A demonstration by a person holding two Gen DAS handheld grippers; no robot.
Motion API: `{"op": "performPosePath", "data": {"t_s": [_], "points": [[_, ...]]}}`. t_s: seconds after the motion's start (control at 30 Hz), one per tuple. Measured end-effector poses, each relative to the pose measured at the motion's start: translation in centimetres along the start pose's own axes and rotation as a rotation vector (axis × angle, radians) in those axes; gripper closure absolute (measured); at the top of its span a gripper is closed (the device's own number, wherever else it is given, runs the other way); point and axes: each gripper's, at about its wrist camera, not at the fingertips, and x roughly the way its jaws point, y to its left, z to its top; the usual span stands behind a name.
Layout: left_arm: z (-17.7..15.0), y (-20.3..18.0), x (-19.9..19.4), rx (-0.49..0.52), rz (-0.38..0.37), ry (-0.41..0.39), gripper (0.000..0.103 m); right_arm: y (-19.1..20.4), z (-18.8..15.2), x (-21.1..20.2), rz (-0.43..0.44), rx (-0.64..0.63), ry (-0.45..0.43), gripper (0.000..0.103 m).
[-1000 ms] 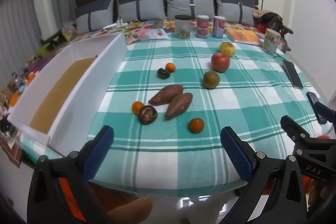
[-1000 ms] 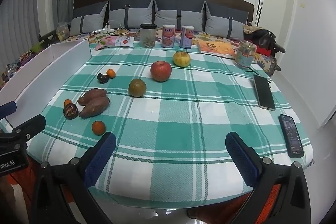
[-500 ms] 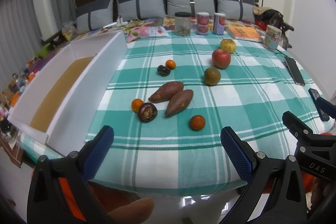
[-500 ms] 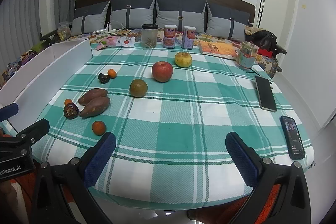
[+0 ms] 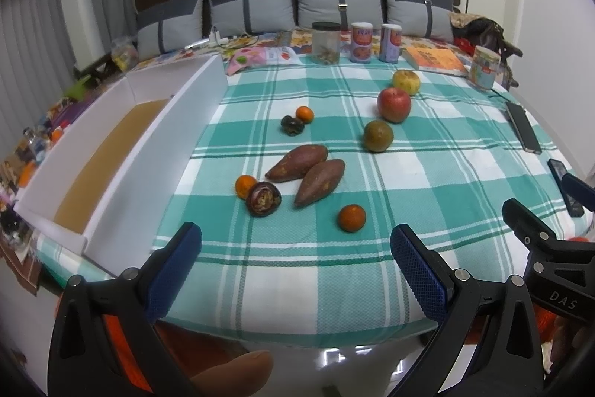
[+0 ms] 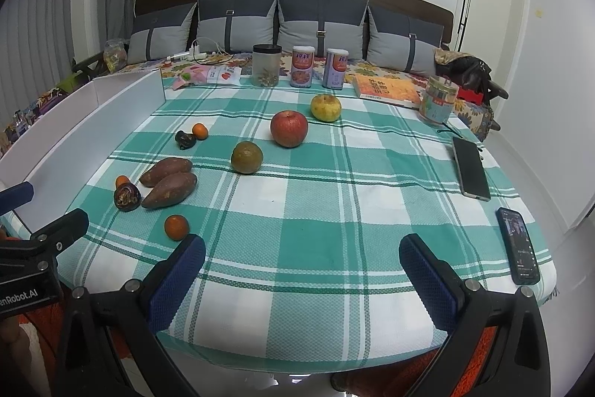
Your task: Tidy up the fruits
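Fruit lies scattered on a green checked tablecloth (image 5: 427, 181). Two sweet potatoes (image 5: 319, 181) (image 6: 169, 189) lie side by side near the middle. Small oranges (image 5: 351, 217) (image 6: 176, 227) and dark mangosteens (image 5: 263, 199) (image 6: 127, 197) sit around them. Farther back are a green-brown fruit (image 5: 378, 135) (image 6: 246, 157), a red apple (image 5: 394, 104) (image 6: 289, 128) and a yellow apple (image 5: 406, 81) (image 6: 325, 107). My left gripper (image 5: 295, 253) is open above the near table edge, nothing between its fingers. My right gripper (image 6: 302, 257) is open too, empty, to its right.
A long white box (image 5: 148, 151) with a brown bottom lies along the table's left side. Jars and cans (image 6: 302, 66), a book (image 6: 386, 91) and a patterned tin (image 6: 437, 103) line the back. Two phones (image 6: 470, 167) (image 6: 518, 245) lie on the right. Cushions stand behind.
Both views have shifted slightly; the table sits a little lower in each frame, as if the grippers tilted up or rose. No fruit has moved. Both grippers stay open.
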Motion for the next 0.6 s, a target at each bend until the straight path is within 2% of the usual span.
{"op": "performPosePath", "data": {"t_s": [0.6], "points": [[0.03,0.19,-0.05,-0.002,0.007,-0.002,0.001,-0.04,0.08,-0.11,0.001,0.001,-0.003,0.0]]}}
